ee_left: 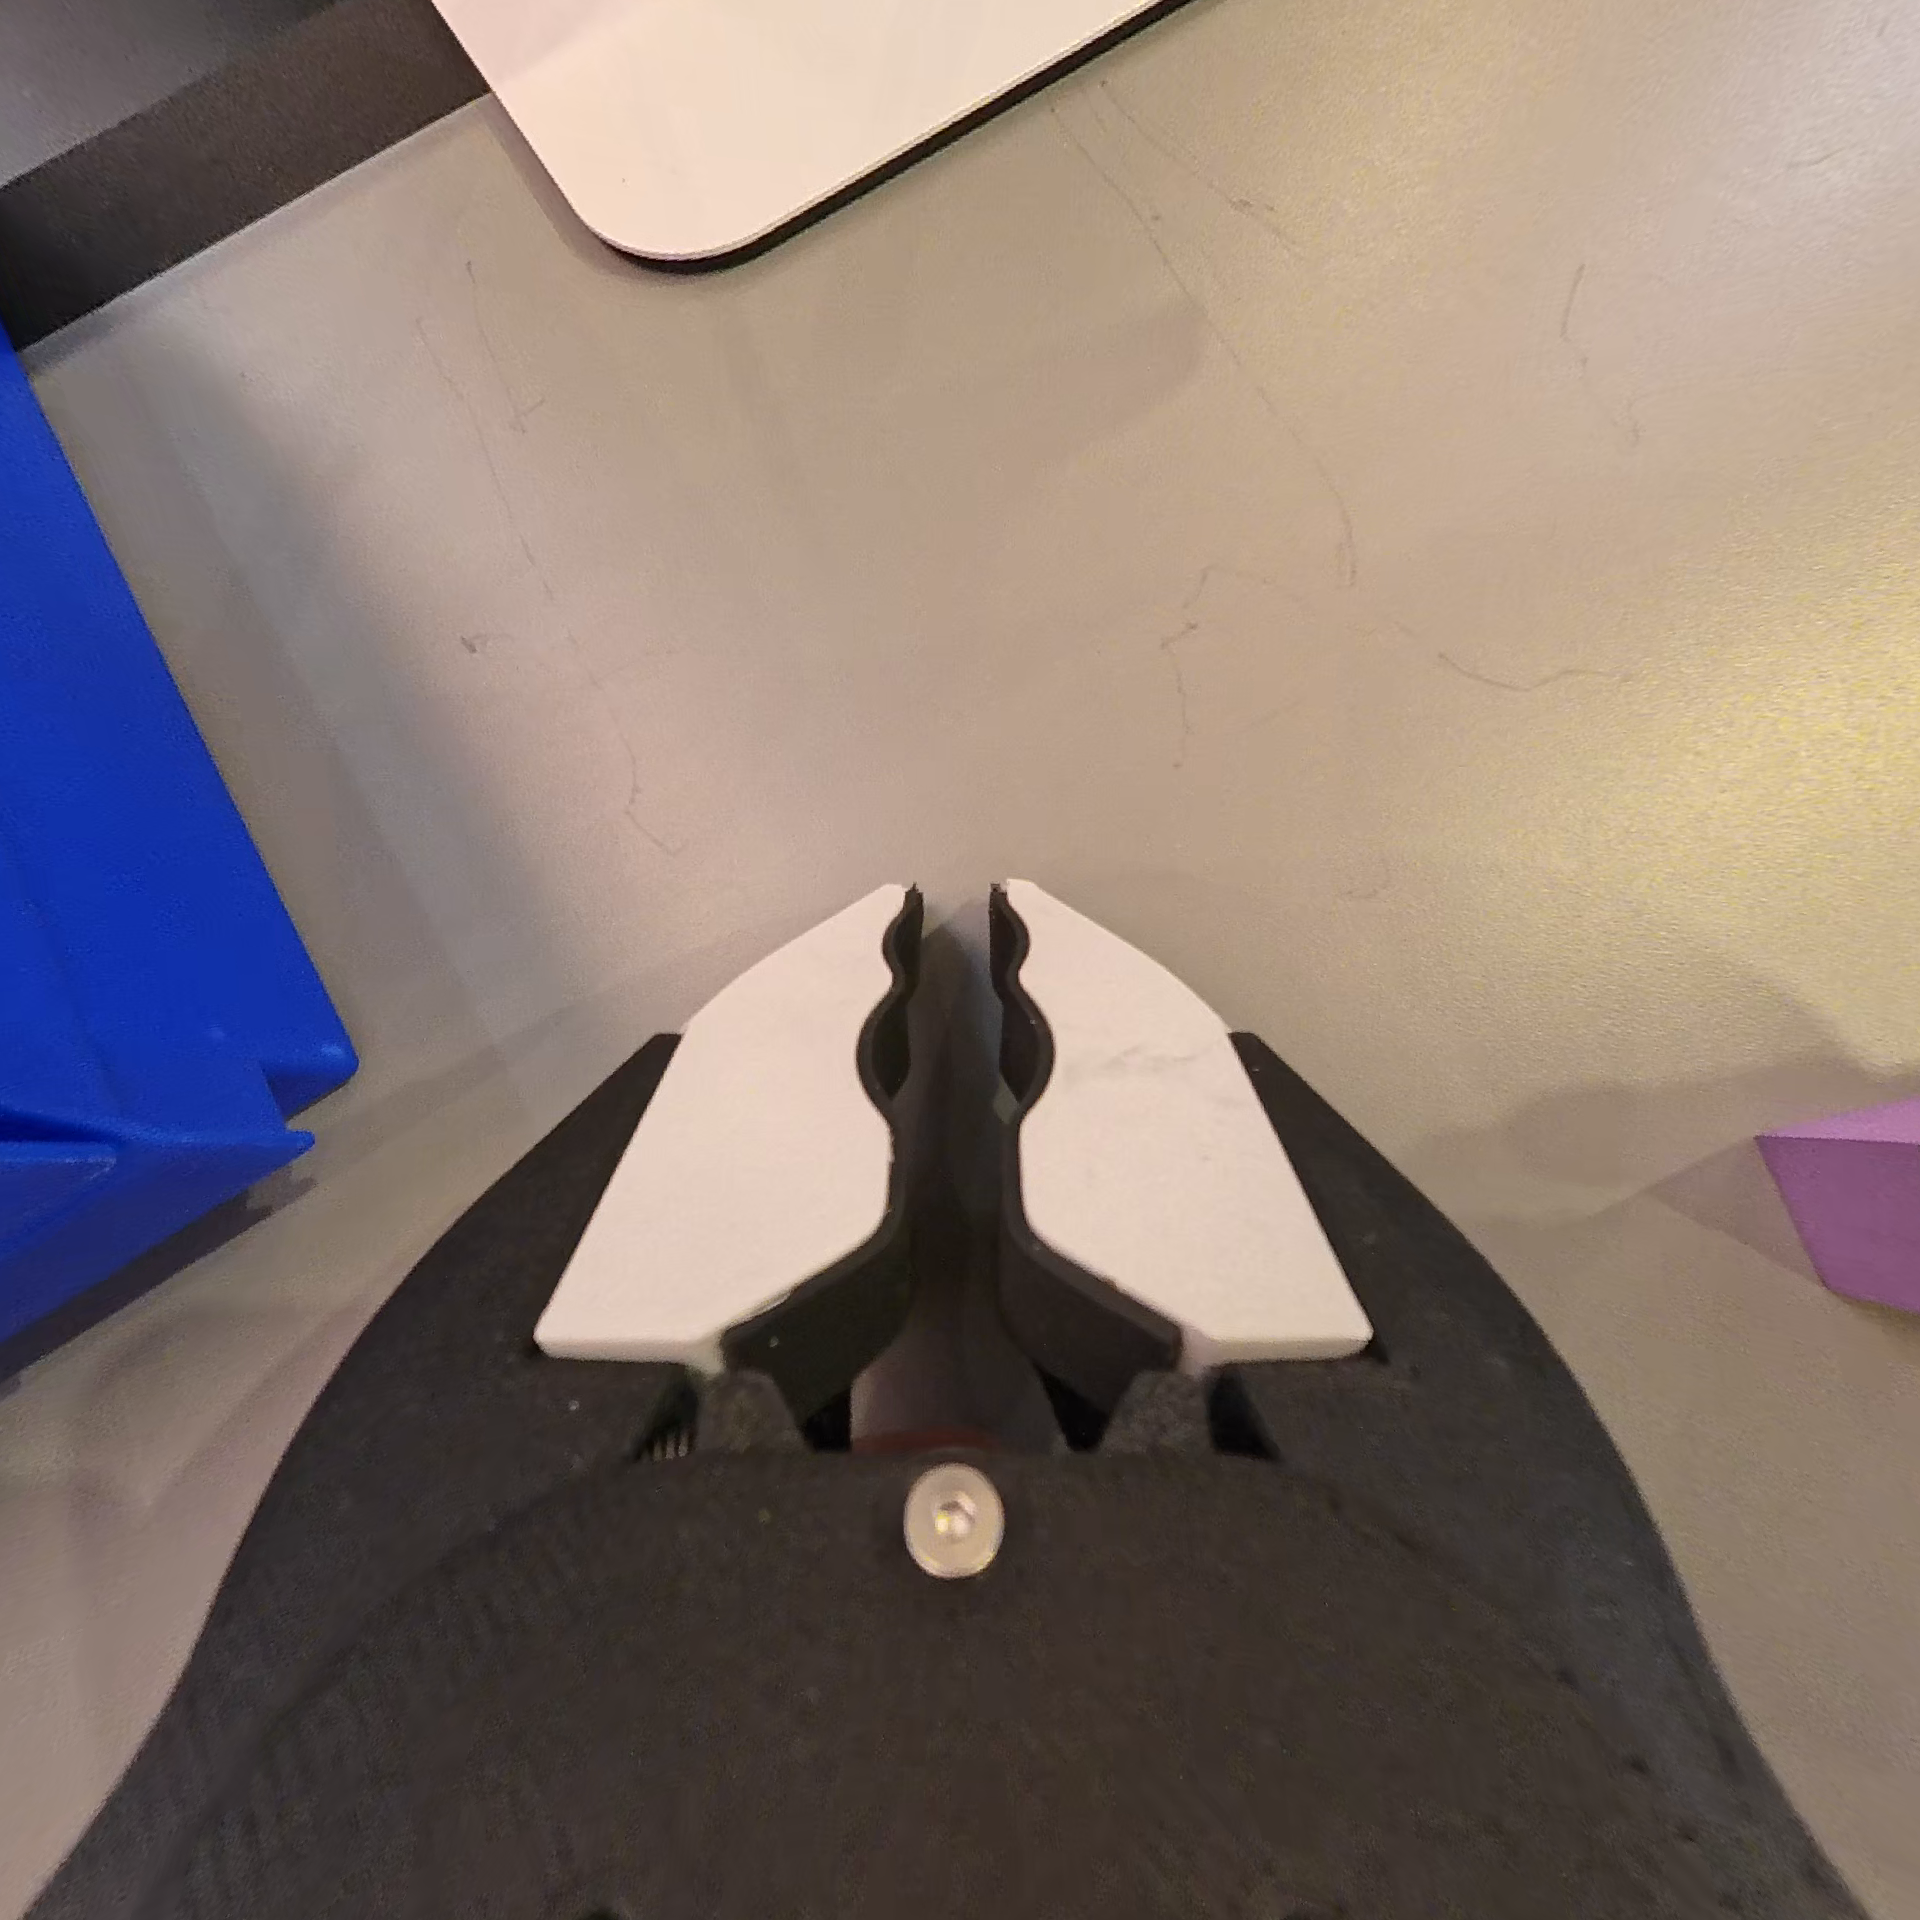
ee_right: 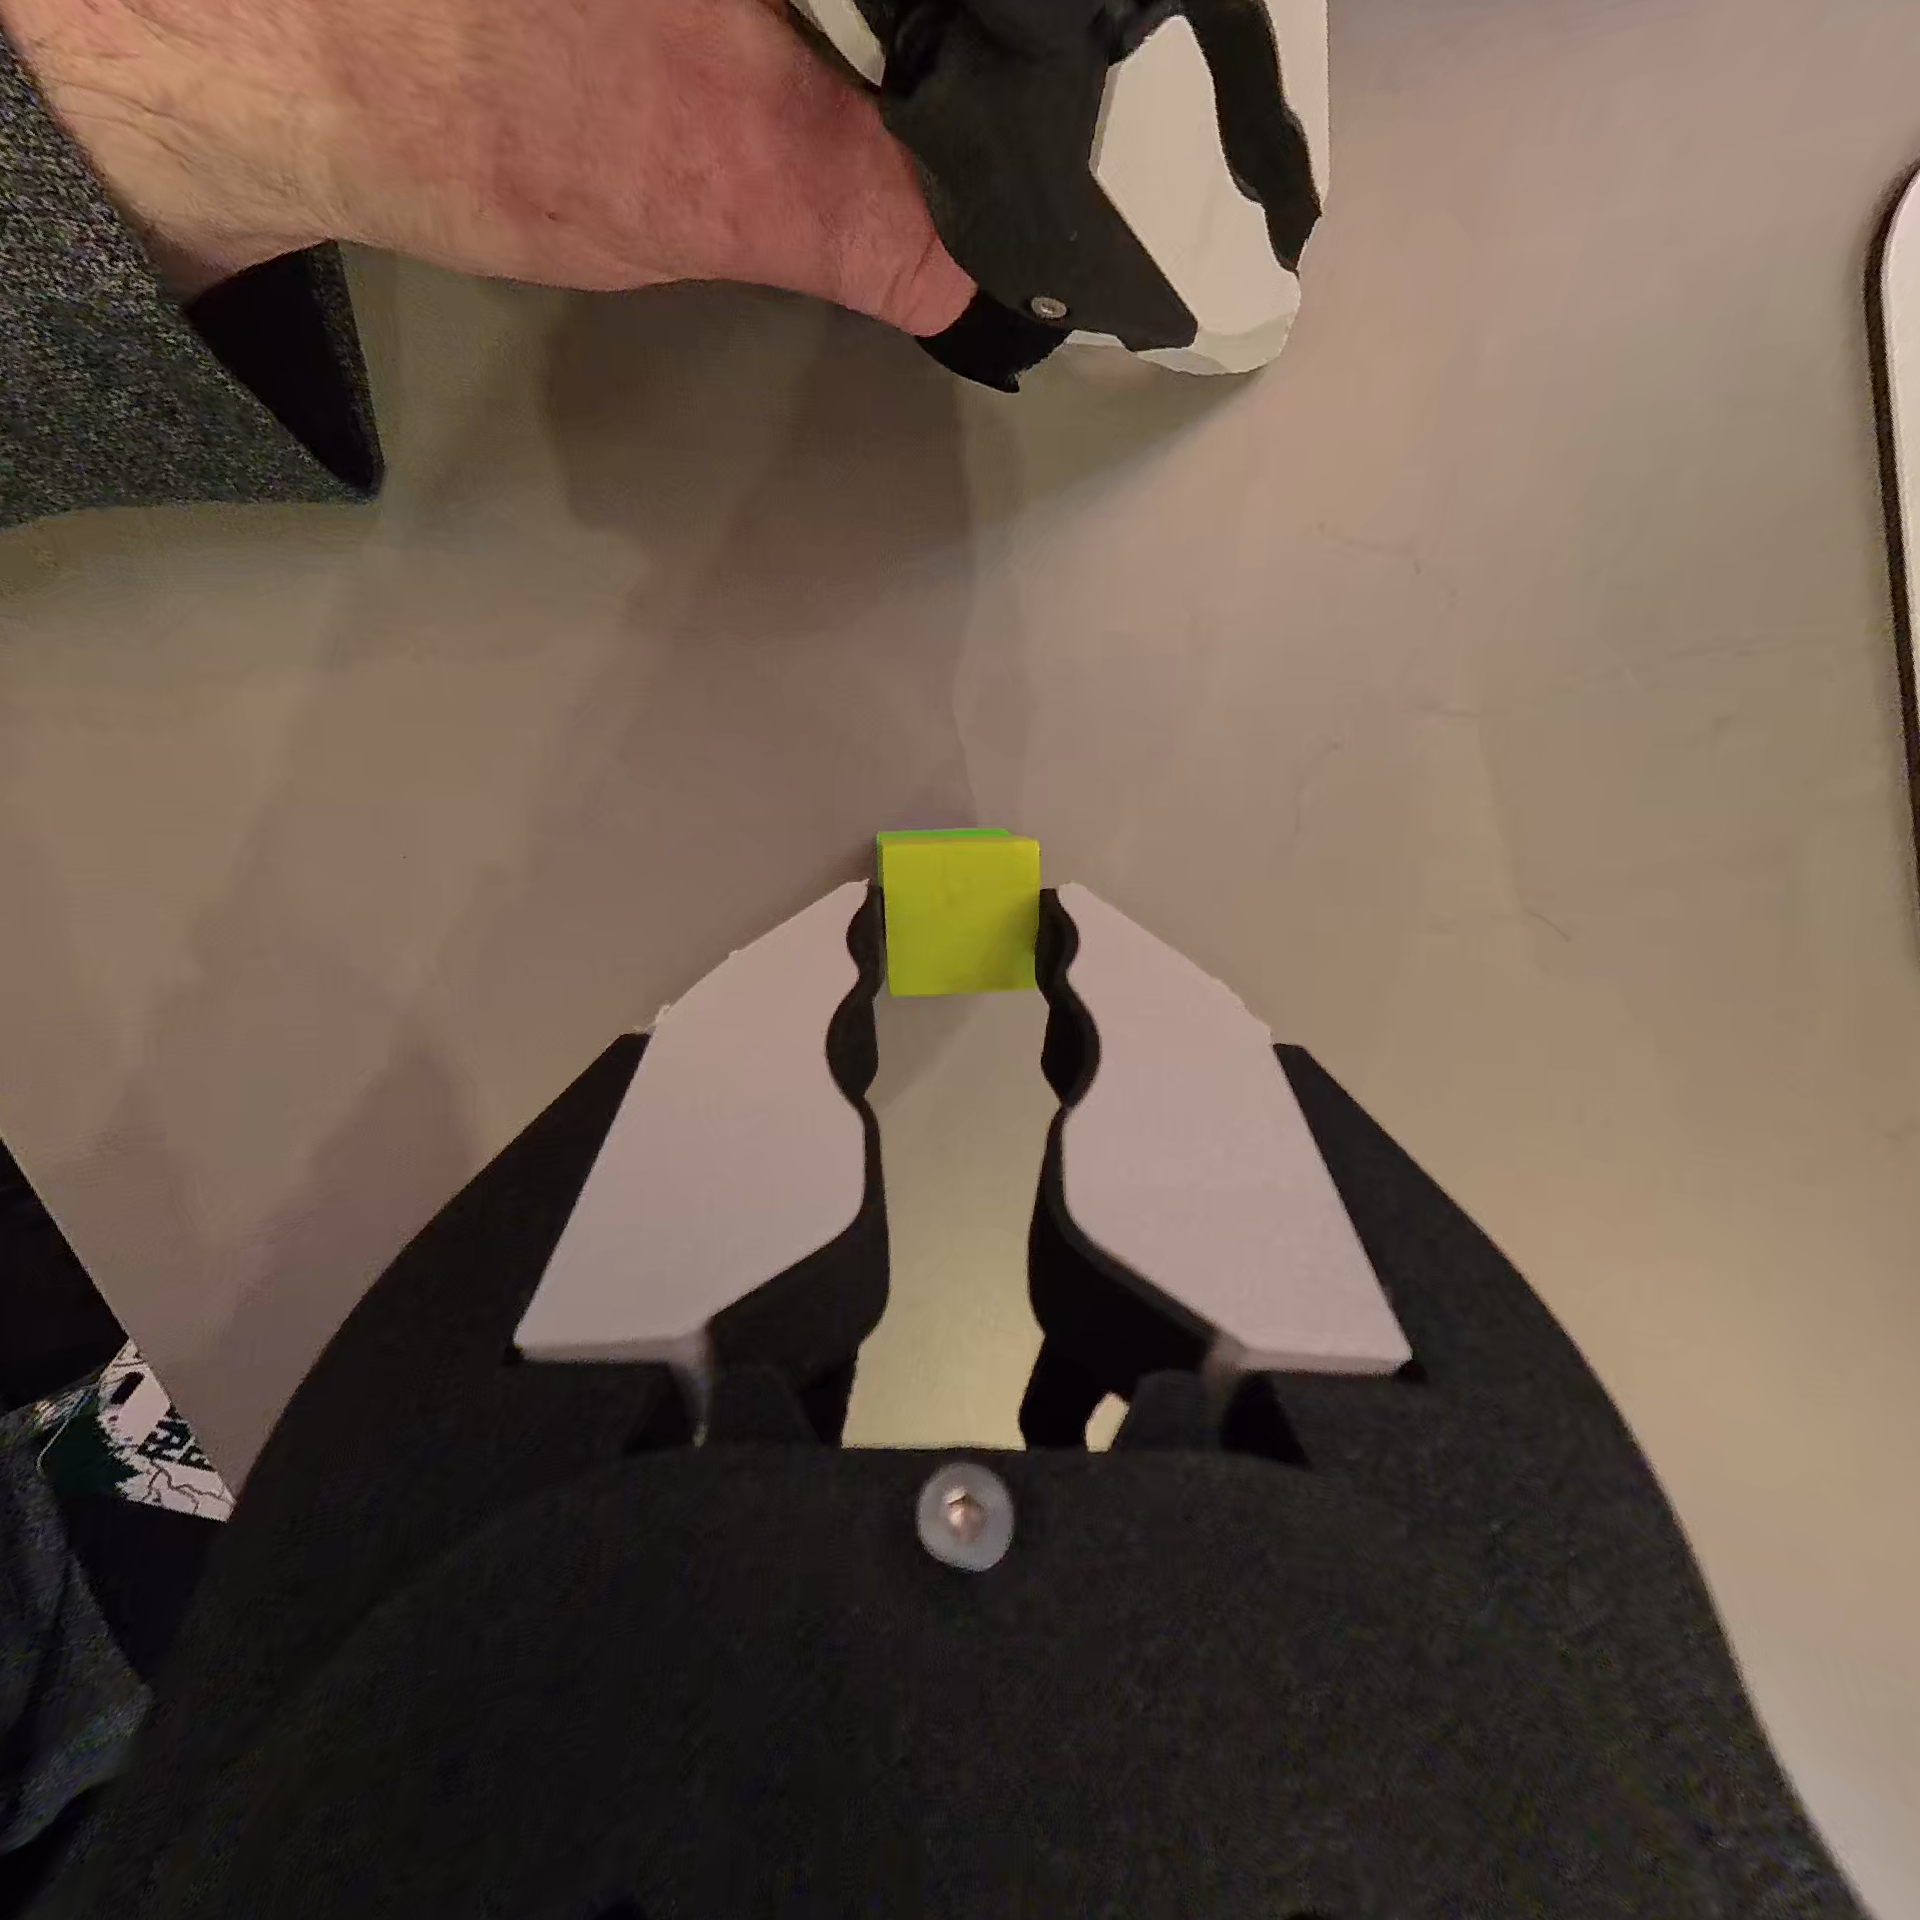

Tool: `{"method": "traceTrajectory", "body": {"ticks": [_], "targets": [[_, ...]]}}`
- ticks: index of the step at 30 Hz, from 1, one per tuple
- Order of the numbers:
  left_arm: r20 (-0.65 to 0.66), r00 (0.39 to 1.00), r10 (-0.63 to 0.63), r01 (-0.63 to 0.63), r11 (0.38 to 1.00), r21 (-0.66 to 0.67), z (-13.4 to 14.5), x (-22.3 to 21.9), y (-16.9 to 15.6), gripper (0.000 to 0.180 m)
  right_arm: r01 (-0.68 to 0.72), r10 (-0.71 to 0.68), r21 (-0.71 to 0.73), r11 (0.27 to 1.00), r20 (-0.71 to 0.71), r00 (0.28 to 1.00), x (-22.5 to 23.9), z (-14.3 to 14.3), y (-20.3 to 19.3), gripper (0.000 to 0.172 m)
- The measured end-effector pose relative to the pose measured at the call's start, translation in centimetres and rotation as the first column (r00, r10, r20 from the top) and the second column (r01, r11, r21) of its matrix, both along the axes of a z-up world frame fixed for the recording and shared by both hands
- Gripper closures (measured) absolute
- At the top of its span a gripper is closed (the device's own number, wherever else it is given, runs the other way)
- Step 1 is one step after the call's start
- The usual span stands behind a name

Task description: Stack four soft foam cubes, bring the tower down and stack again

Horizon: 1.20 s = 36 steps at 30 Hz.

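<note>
A scuffed grey tabletop (ee_left: 1039, 520) under warm light carries a blue bin (ee_left: 135, 935) and a white board (ee_left: 790, 94).

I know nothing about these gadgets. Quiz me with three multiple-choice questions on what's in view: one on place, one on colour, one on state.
1. Where does the blue bin sit in the left wrist view?
A. left edge
B. right edge
C. top centre

2. What colour is the cube between the right gripper's jaws?
A. purple
B. yellow-green
C. red

3. How is the left gripper?
A. gripping a cube
B. empty, jaws slightly apart
C. holding a card

Answers: 1 A, it fills the left border. 2 B, the lime face shows. 3 B, only table shows between them.
</note>
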<state>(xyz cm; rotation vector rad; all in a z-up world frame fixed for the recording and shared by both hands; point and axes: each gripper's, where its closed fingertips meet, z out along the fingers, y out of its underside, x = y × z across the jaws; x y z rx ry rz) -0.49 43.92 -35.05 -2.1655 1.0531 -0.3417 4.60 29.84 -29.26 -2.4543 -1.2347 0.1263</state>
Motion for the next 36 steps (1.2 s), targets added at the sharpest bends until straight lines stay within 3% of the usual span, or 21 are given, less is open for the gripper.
{"method": "traceTrajectory", "body": {"ticks": [32, 36], "targets": [[0.000, 1.000, -0.002, 0.002, 1.000, 0.000, -0.01, -0.03, 0.02, 0.168, -0.024, 0.024, 0.001, 1.000, 0.027, 0.999, -0.04, -0.05, 0.04, 0.144], [0.000, 1.000, -0.003, 0.003, 1.000, 0.000, -0.01, -0.03, 0.01, 0.169, -0.031, 0.031, 0.000, 1.000, 0.028, 0.999, -0.08, -0.10, 0.01, 0.135]]}}
